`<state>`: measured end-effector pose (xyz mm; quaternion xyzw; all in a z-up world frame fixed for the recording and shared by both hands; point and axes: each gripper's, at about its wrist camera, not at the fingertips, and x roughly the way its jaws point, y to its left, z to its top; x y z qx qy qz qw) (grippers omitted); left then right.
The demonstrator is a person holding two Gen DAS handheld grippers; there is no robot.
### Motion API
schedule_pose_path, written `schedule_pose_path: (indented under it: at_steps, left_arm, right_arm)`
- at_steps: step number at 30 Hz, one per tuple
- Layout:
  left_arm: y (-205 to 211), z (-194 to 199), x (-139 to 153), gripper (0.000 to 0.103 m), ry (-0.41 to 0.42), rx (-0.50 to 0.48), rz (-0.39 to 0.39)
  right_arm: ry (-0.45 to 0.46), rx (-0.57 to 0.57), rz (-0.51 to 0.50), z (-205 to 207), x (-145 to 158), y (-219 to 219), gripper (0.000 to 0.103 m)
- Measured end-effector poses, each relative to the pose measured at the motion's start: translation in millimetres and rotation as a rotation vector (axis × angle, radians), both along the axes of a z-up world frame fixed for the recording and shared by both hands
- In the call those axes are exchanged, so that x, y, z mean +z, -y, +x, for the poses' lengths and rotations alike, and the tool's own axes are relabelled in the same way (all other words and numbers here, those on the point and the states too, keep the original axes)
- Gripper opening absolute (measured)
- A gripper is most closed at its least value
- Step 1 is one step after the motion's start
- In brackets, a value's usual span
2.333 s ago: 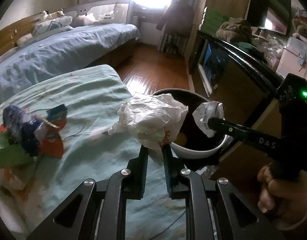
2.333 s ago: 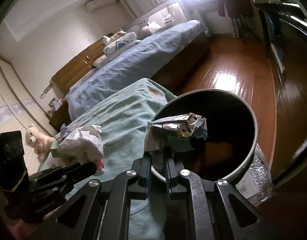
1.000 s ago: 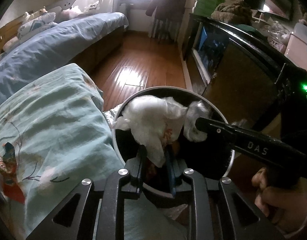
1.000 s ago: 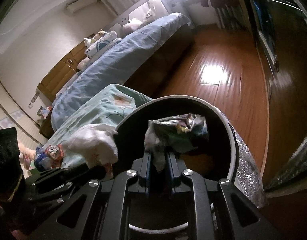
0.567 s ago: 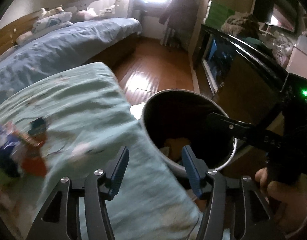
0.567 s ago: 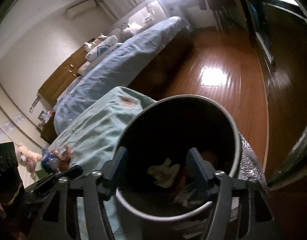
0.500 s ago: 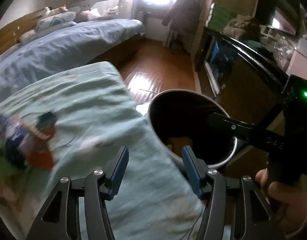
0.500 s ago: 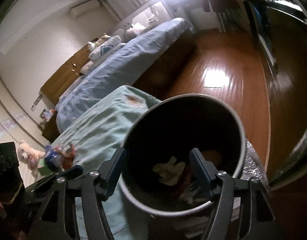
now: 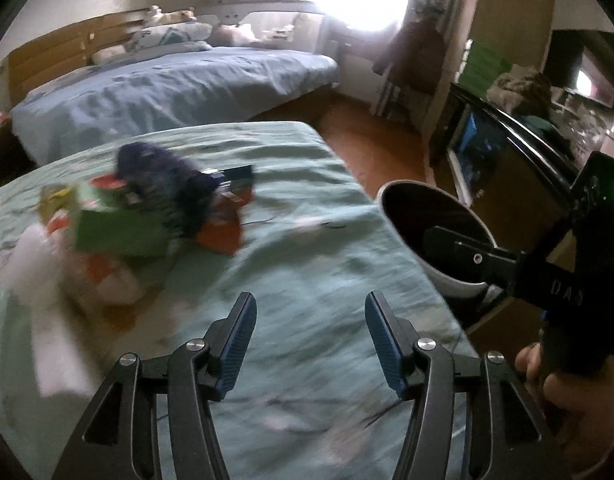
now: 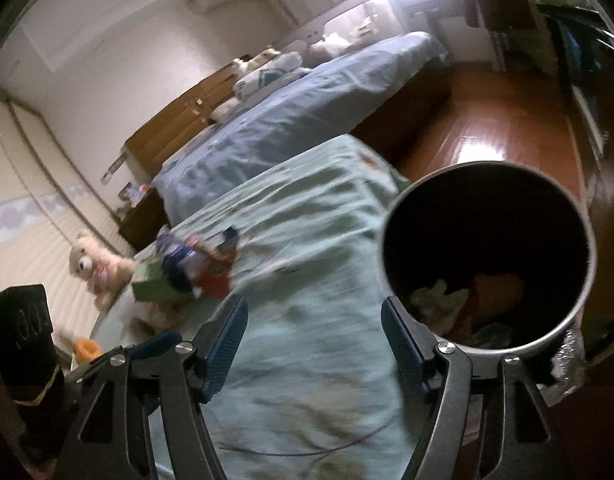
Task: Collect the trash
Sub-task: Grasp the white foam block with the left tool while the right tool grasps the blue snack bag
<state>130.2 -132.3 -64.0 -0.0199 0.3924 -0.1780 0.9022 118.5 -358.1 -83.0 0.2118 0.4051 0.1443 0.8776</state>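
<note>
A blurred pile of trash lies on the teal bedspread [image 9: 307, 240]: a green box [image 9: 115, 230], a dark blue bag [image 9: 163, 184], a red wrapper [image 9: 223, 236] and white paper [image 9: 47, 280]. My left gripper [image 9: 309, 320] is open and empty above the bedspread, right of the pile. The round dark bin [image 10: 387, 240] stands beside the bed, with crumpled paper [image 10: 439, 304] inside. My right gripper [image 10: 313, 320] is open and empty, its right finger over the bin's near rim. The pile [image 10: 187, 272] shows ahead to the left. In the left wrist view one of the right gripper's fingers [image 9: 467, 254] reaches across the bin [image 9: 391, 216].
A second bed with a blue cover [image 9: 179, 84] lies beyond. Wooden floor [image 10: 499, 128] runs between the beds and a dark cabinet [image 9: 507, 168] on the right. A plush toy [image 10: 95, 268] sits at the bed's far left. A hand [image 9: 563, 400] holds the right gripper.
Both grippers opened and let their crumpled papers fall into the bin. Both then swung left, away from the bin and towards the pile on the bed.
</note>
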Motion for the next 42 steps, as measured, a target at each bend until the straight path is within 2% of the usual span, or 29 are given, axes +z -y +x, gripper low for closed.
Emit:
schedule_pose_path:
  at_steps: [16, 22, 28, 35, 39, 42]
  left_arm:
    - [-83, -61, 13, 0.056, 0.047, 0.216, -0.038]
    - [-97, -74, 11, 0.058, 0.052, 0.287, -0.029]
    - [-109, -75, 7, 0.059, 0.032, 0.331, -0.034]
    - [-122, -60, -3, 0.068, -0.018, 0.343, -0.034]
    - [-121, -50, -10, 0.07, -0.044, 0.336, -0.034]
    - [-122, -44, -12, 0.07, -0.031, 0.336, -0.02]
  right_arm:
    - [-0.008, 0.165, -0.007, -4, -6, -83, 0.071]
    - [-0.008, 0.205, -0.025, 1, -9, -106, 0.071]
    - [-0.008, 0.214, -0.056, 14, -14, -117, 0.071]
    - [-0.031, 0.188, -0.098, 41, -23, -120, 0.07]
    - [-0.049, 0.189, -0.11, 57, -28, -126, 0.061]
    - [-0.051, 0.187, -0.121, 70, -31, -130, 0.054]
